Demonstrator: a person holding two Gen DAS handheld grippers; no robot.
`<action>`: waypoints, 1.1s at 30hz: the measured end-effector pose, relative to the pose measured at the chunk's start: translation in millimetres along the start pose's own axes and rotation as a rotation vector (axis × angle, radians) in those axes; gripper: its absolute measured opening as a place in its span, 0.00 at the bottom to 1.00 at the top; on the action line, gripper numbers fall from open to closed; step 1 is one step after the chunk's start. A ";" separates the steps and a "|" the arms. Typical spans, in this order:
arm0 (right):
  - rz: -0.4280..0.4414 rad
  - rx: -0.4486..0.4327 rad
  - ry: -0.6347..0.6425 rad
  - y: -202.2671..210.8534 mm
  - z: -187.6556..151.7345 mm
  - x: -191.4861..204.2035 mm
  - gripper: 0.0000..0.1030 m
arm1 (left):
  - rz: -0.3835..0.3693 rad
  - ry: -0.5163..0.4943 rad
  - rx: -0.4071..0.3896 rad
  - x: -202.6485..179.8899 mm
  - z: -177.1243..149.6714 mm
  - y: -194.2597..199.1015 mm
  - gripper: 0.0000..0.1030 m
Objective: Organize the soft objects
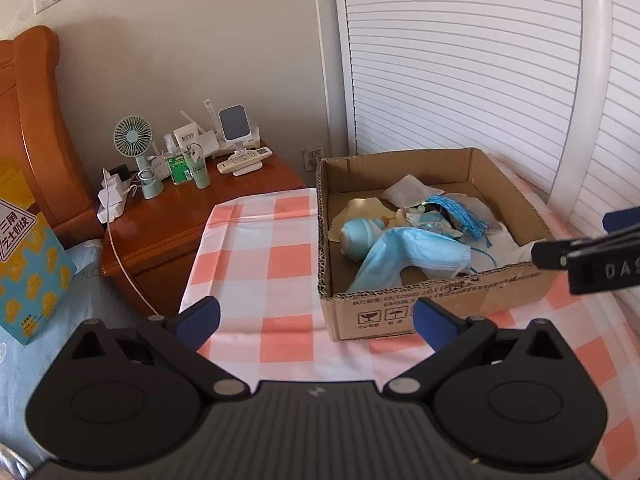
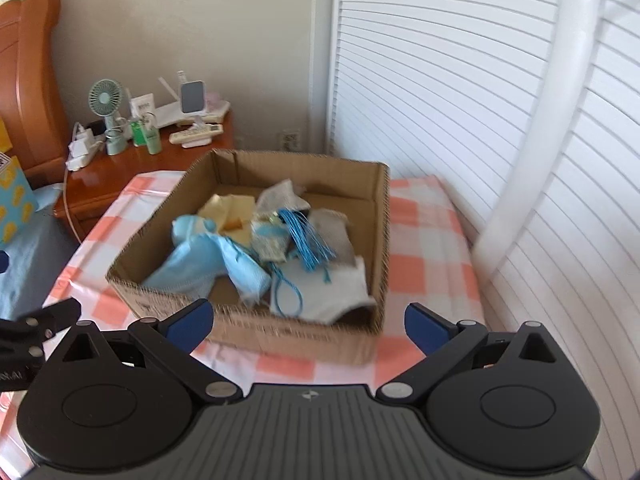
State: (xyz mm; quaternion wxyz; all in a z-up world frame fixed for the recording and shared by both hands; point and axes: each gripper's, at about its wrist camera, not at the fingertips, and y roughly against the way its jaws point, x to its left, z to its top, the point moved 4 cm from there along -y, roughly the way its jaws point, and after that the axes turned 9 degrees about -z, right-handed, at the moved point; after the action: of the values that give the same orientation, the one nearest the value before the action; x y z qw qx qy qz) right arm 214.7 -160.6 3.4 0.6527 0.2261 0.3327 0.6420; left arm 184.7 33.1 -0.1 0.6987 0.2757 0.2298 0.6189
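An open cardboard box [image 1: 400,312] [image 2: 256,328] stands on a pink-and-white checked cloth [image 1: 264,248] [image 2: 424,272]. Inside lie a light blue face mask [image 1: 416,256] [image 2: 208,264], a small blue plush toy [image 1: 356,236] [image 2: 188,228], a blue tassel [image 1: 460,212] [image 2: 308,240], a white cloth [image 2: 340,292] and a yellow piece [image 2: 228,208]. My left gripper [image 1: 316,320] is open and empty, in front of the box's near left corner. My right gripper [image 2: 308,320] is open and empty, just before the box's near wall. The right gripper's side shows in the left wrist view [image 1: 592,256].
A wooden nightstand [image 1: 168,224] [image 2: 112,176] left of the cloth carries a small fan [image 1: 134,140], bottles, a power strip and chargers. A wooden headboard [image 1: 32,128] and a blue-yellow box [image 1: 28,264] stand at far left. White louvred doors [image 1: 480,60] [image 2: 440,60] rise behind.
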 end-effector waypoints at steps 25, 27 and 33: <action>-0.005 0.000 -0.102 43.3 -46.7 -13.1 1.00 | 0.014 0.029 0.002 -31.7 -13.2 38.6 0.99; -0.002 -0.002 -0.098 44.3 -46.2 -12.0 1.00 | 0.014 0.030 0.003 -30.9 -13.2 38.8 0.99; 0.005 -0.005 -0.098 48.0 -46.1 -10.1 1.00 | 0.013 0.029 0.002 -30.6 -13.5 40.1 0.99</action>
State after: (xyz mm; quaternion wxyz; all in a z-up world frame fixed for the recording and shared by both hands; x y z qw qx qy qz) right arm 148.7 -173.2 8.4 0.6671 0.2565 0.2979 0.6328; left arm 142.2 7.4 16.2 0.6910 0.2688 0.2389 0.6271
